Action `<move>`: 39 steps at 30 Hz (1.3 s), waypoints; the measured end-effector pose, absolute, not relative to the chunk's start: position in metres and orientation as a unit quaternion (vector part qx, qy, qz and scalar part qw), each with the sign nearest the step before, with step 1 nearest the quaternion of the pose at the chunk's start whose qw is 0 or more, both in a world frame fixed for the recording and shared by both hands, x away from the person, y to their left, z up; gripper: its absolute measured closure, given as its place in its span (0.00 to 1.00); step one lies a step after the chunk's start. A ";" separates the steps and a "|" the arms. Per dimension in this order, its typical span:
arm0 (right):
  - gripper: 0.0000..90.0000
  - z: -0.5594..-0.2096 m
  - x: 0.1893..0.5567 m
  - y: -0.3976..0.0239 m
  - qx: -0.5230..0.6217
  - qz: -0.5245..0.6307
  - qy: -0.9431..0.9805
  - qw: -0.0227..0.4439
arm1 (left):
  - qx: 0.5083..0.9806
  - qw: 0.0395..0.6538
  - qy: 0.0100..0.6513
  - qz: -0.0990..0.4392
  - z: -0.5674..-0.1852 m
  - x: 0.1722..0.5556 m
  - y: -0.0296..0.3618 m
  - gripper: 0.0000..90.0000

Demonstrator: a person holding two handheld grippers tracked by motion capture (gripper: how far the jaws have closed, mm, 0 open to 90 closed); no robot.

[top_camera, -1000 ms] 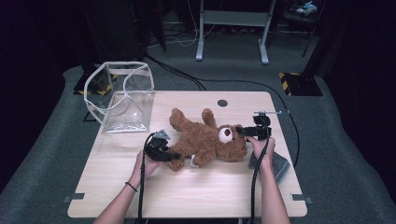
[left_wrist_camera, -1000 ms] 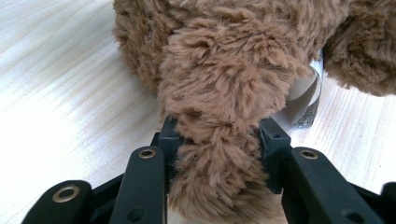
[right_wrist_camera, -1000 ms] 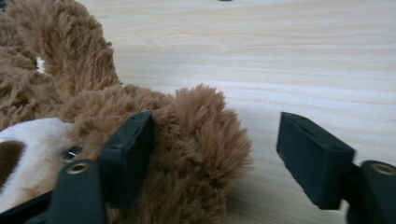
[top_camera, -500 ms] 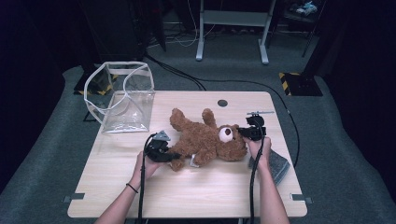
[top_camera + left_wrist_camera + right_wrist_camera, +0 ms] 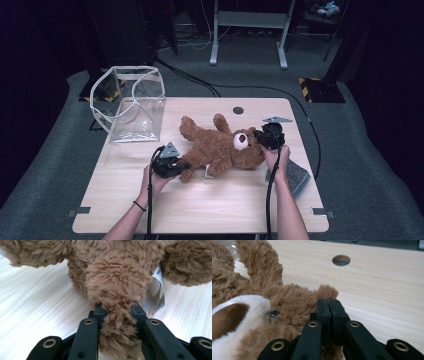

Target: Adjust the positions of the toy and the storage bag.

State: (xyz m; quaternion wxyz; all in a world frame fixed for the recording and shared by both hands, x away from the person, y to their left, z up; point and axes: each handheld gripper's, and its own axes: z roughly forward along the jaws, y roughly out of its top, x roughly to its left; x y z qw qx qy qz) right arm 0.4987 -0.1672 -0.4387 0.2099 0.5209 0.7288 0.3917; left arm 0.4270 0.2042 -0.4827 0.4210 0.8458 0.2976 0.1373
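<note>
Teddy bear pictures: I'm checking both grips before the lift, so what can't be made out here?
- Right gripper: how much of the teddy bear ear is pinched; the closed jaws hide it in the right gripper view.
- White tag: print too small and cut off by fur in the left gripper view.
- Grey cloth: partly hidden by the right forearm in the high view.

the teddy bear's (image 5: 117, 277) head is cut off by the frame's top edge, its tag (image 5: 157, 293) print unreadable.
</note>
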 end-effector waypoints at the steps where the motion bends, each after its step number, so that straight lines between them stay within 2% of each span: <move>1: 0.97 -0.438 0.499 -0.167 0.519 0.394 0.729 0.212 | 0.843 0.425 0.298 0.140 -0.482 0.426 0.204 0.82; 8: 0.98 -0.429 0.499 -0.162 0.499 0.403 0.734 0.223 | 0.850 0.418 0.287 0.148 -0.473 0.413 0.207 0.83; 23: 0.98 -0.426 0.502 -0.139 0.462 0.415 0.755 0.211 | 0.846 0.425 0.284 0.154 -0.457 0.382 0.218 0.83; 31: 0.98 -0.425 0.506 -0.120 0.439 0.417 0.771 0.198 | 0.856 0.419 0.270 0.134 -0.448 0.364 0.219 0.83; 39: 0.98 -0.438 0.522 -0.111 0.449 0.383 0.788 0.174 | 0.862 0.406 0.285 0.107 -0.466 0.369 0.214 0.81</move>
